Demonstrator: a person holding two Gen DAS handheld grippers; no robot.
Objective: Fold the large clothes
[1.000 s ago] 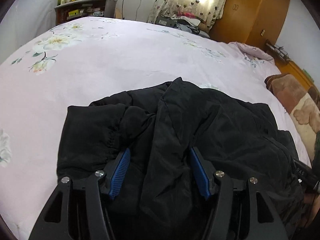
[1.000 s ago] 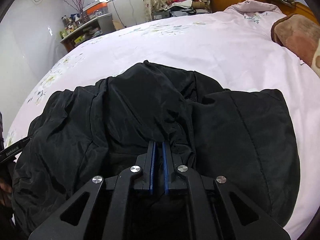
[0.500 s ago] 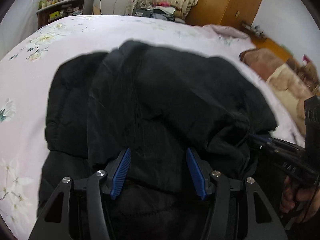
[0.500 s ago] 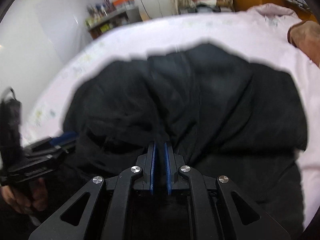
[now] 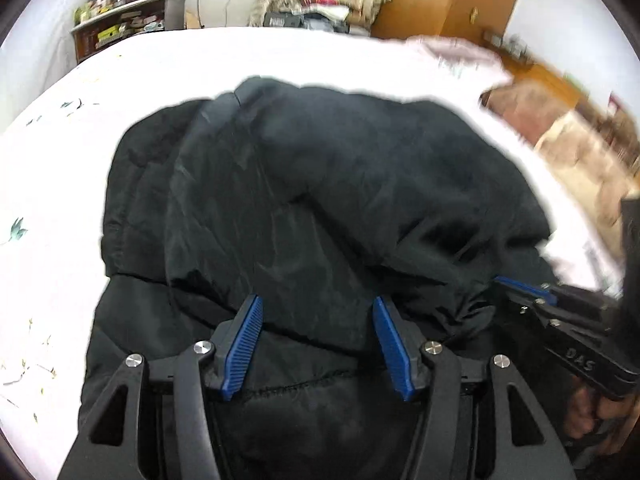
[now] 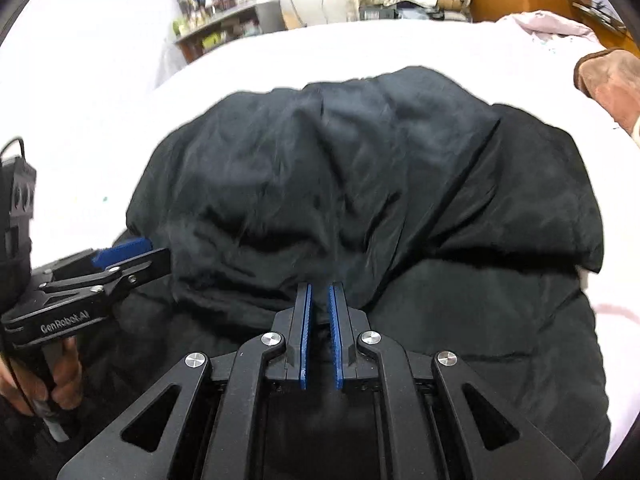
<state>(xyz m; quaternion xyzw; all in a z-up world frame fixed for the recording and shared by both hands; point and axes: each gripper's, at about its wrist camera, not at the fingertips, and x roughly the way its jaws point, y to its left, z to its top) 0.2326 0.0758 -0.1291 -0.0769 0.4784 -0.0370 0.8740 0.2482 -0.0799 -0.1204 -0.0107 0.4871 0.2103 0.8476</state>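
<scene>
1. I am holding my left gripper (image 5: 318, 312) over the near part of a black padded jacket (image 5: 320, 208), its blue-padded fingers (image 5: 244, 344) spread wide apart with jacket fabric bulging up between them; the pads are not pressing the cloth together.
2. I am keeping my right gripper (image 6: 319, 304) nearly closed, its two blue pads (image 6: 305, 332) pinching a gathered fold of the black padded jacket (image 6: 360, 192) in the narrow gap between them.
3. The jacket is lying on the bed's pale pink floral sheet (image 5: 72, 184), with its upper layer doubled over toward me, so that a puffy rolled edge is sitting across a flatter quilted layer underneath.
4. In the left wrist view, my right gripper (image 5: 520, 290) is showing at the right edge, its tips buried in the jacket's fold, with my right hand (image 5: 592, 416) wrapped round its handle.
5. In the right wrist view, my left gripper (image 6: 132, 256) is reaching in from the left edge, touching the jacket's side, with my left hand (image 6: 60, 376) gripping the handle below it.
6. A brown blanket (image 6: 612, 80) is lying near the bed's far right side, well apart from the jacket.
7. A cluttered shelf (image 5: 128, 24) and a wooden wardrobe (image 5: 448, 0) are standing beyond the bed; both views are somewhat blurred.
</scene>
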